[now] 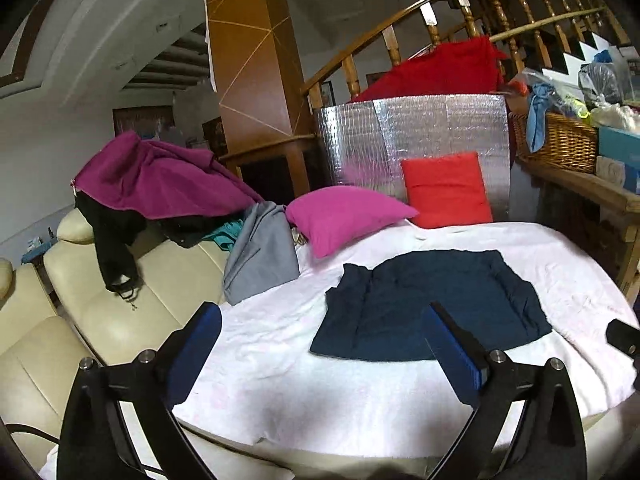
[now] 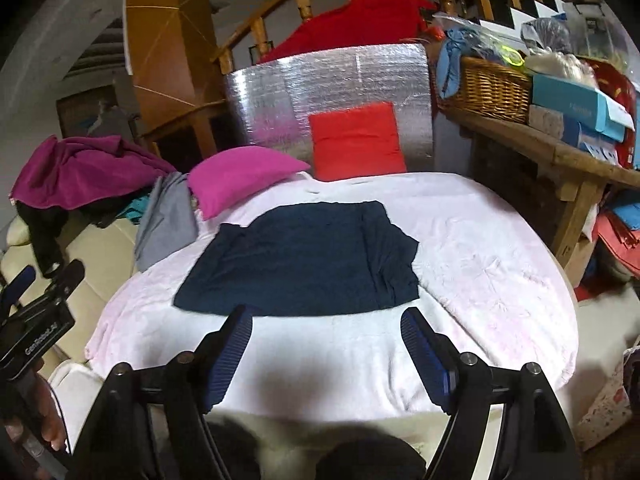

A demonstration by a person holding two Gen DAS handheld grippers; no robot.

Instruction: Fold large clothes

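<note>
A dark navy garment (image 1: 432, 304) (image 2: 304, 260) lies folded into a rough rectangle on the pale pink cover (image 1: 280, 376) (image 2: 480, 264) of a round table. My left gripper (image 1: 326, 320) hangs above the near edge of the table, open, with nothing between its blue pads. My right gripper (image 2: 326, 322) stands open too, just short of the garment's near hem, and holds nothing. In the right wrist view the left gripper (image 2: 44, 280) shows at the left edge with a hand below it.
A magenta cushion (image 1: 344, 216) and a red cushion (image 1: 446, 190) lean on a silver foil panel (image 1: 420, 136) at the back. A grey cloth (image 1: 260, 256), a magenta cloth (image 1: 160, 176) and dark clothes lie on the cream sofa (image 1: 100, 320) at the left. A wicker basket (image 2: 488, 88) and boxes crowd the wooden shelf at the right.
</note>
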